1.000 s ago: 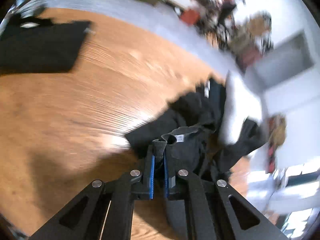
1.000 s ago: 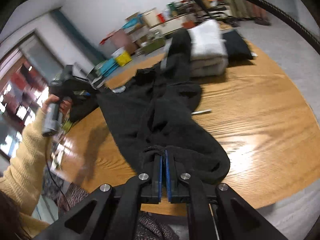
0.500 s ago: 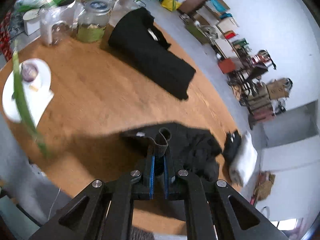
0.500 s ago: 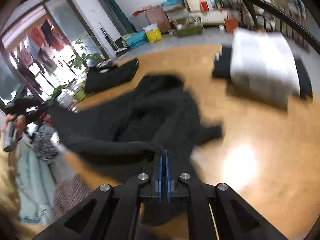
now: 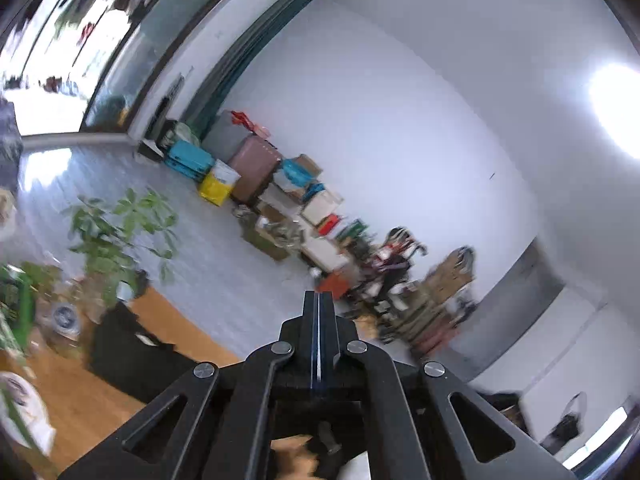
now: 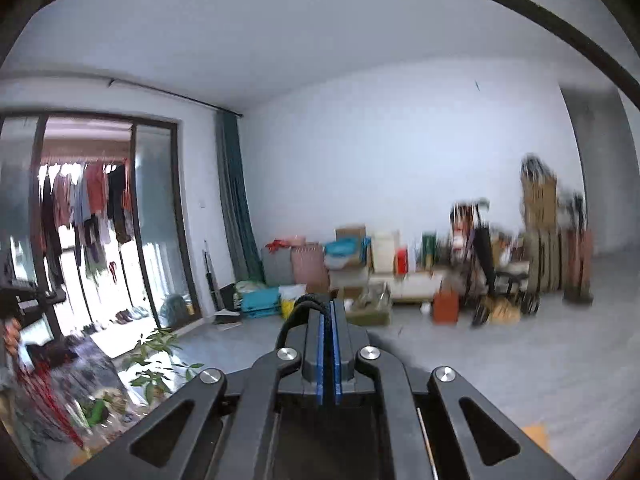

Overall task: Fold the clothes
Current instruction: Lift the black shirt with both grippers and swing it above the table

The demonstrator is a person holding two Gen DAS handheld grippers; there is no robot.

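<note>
At the tip of the right claw [image 6: 328, 308], clamped tight, a loop of the soft black knit garment [image 6: 298, 314] curls over one finger; the rest hangs out of view. The left claw [image 5: 318, 300] is closing pad to pad, with no cloth visible between. Limp and light, the garment will sag and slip, so it is best pinched at a hem or shoulder seam. A second ago both claws looked down on it, crumpled on the round wooden desk [image 5: 80, 400]; now they face the far wall.
</note>
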